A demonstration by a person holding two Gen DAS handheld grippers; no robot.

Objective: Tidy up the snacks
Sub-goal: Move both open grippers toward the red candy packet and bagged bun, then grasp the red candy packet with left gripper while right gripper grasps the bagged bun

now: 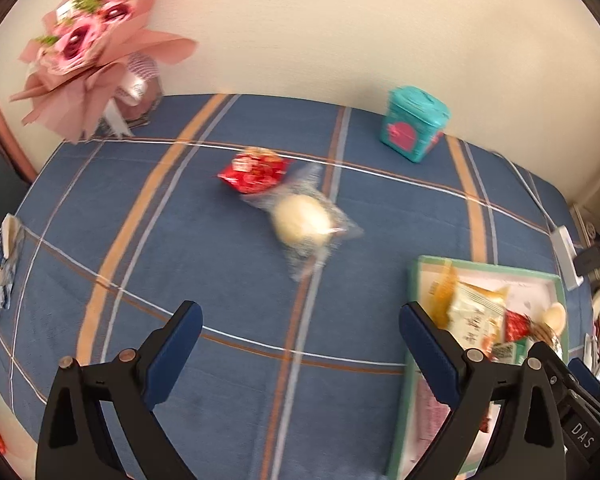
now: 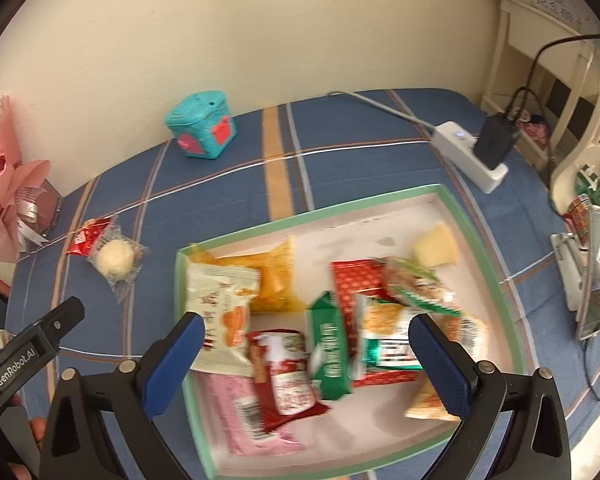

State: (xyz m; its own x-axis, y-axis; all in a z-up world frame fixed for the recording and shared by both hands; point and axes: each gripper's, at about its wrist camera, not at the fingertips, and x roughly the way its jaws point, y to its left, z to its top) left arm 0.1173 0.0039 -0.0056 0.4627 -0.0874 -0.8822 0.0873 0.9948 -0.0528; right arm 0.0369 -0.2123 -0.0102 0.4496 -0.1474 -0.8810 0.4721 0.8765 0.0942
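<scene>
Left gripper [image 1: 300, 354], right gripper [image 2: 306, 360]: blk frames; blue textured fingers [image 2: 440, 364]; silver screws; white lettering.

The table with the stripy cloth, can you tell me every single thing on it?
tablecloth: one, blue with orange and white stripes, over the table
box: one, white with a green rim, on the cloth, holding the snacks
snack packets: several, red, green, yellow, pink and white, piled in the box
red packet: one, on the cloth outside the box
bun: one, pale, in a clear wrapper, touching the red packet
tin: one, teal with pink, by the wall
bouquet: one, pink, back corner
power strip: one, white, black plug in it
left tool: open, empty
right tool: open, above the box
</scene>
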